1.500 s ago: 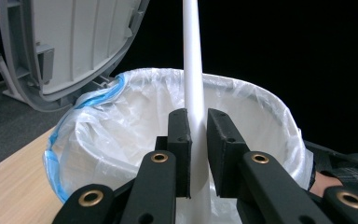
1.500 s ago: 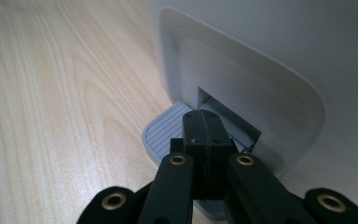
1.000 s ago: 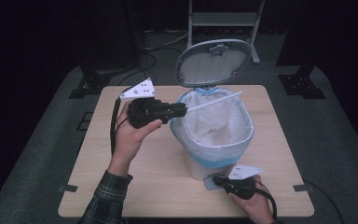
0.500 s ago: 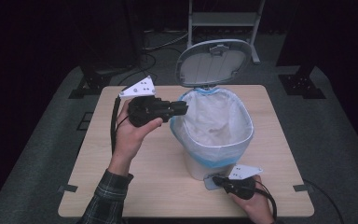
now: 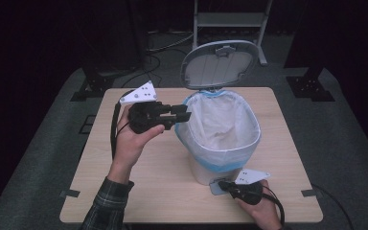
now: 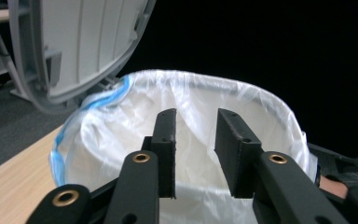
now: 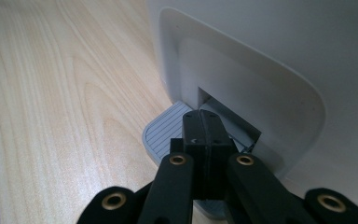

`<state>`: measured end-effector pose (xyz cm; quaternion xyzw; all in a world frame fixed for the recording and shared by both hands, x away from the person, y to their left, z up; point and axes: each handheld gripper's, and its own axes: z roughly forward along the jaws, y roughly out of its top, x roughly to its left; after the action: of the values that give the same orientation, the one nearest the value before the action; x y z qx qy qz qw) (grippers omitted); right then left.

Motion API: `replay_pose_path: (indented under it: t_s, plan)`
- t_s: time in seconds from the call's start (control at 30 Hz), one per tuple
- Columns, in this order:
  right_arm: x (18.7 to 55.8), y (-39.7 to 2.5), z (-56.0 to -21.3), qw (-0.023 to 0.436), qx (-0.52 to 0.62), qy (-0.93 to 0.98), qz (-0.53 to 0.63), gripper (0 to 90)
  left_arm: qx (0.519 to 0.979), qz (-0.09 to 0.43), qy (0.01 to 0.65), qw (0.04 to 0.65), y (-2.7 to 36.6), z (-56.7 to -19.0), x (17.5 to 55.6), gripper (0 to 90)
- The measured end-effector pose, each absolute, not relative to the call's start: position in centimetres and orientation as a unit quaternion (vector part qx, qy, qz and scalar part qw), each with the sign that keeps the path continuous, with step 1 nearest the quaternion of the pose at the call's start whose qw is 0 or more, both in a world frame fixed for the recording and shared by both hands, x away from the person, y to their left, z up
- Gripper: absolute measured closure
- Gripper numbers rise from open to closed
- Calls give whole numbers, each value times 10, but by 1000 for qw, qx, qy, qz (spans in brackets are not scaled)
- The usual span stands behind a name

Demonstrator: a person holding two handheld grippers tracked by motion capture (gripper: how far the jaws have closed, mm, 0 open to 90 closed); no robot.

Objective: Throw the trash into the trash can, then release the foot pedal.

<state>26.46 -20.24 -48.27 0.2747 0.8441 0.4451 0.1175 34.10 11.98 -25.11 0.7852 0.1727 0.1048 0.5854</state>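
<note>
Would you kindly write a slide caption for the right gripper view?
Right claw, shut, pressing on the ribbed pedal at the base of the white bin on the wooden table.

Left tool [image 5: 184, 116]: raised in the left hand [image 5: 132, 139], jaws parted with a clear gap, pointing toward the person's right. Right tool [image 5: 223, 184]: held low in the right hand [image 5: 261, 206] near the counter's [image 5: 163, 191] front edge, jaws pressed together.

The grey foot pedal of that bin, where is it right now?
In the high view the pedal sits at the bin's base on the near side of the table, under the shut right tongs, which press on it.
</note>
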Motion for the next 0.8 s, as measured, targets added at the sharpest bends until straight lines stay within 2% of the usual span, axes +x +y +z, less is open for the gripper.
replay_pose_path:
  t_s: [0.43, 0.57, 0.8]
  plan:
    - [264, -202, -483, 119, 275, 844, 445, 896, 785, 123, 195, 575, 149, -265, 323, 635]
    - [265, -203, -483, 115, 276, 844, 446, 896, 786, 131, 207, 567, 157, -274, 317, 564]
    - [265, -203, -483, 116, 275, 844, 446, 896, 789, 140, 223, 556, 166, -288, 309, 490]
